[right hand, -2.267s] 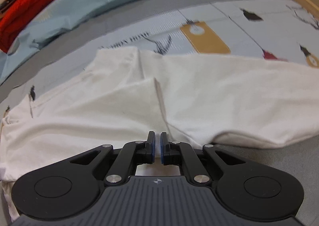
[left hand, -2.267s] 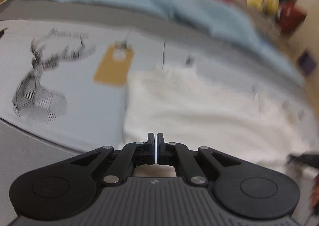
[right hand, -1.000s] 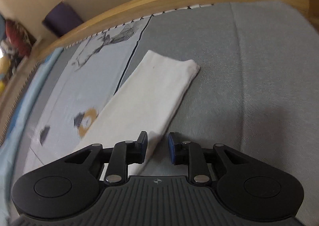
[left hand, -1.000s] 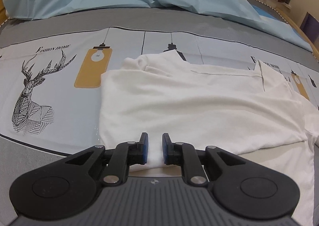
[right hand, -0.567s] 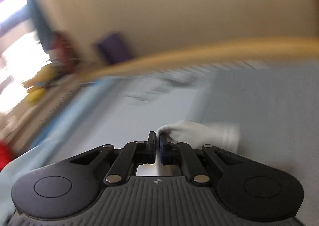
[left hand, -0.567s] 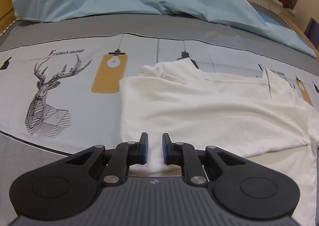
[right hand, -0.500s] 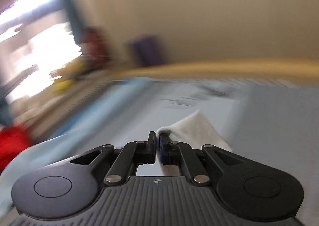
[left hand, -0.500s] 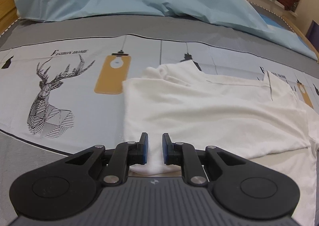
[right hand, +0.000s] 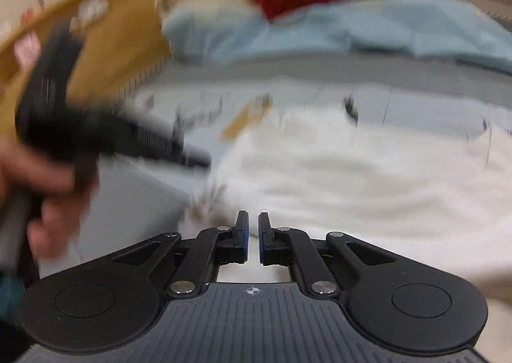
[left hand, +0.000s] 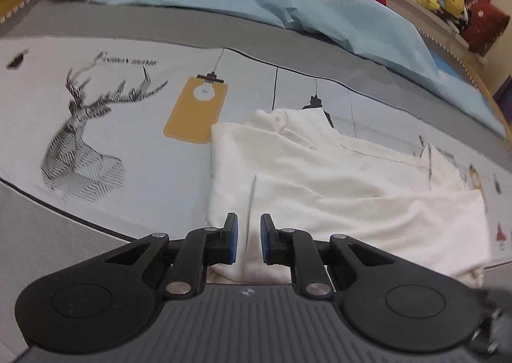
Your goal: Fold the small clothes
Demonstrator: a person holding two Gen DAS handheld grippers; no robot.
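The white garment (left hand: 336, 183) is lying flat on the bed (left hand: 134, 151), on the printed sheet, and its long axis is running out to my right across the left wrist view. A folded-over panel is sitting on top of it, with a straight edge starting right at my left gripper (left hand: 246, 238) and running away from me. That gripper is hovering over the near left corner, fingers spread a little with white cloth showing in the gap, pinching nothing as far as I can tell.

My right gripper (right hand: 252, 236) is sweeping over the same near edge, the picture badly smeared, jaws parted narrowly and, I think, empty. In its view my left hand (right hand: 41, 196) is showing off to the left, holding the other tool.

So the left one is nearer the corner; I judge the next grab belongs there, folding toward the far right end.
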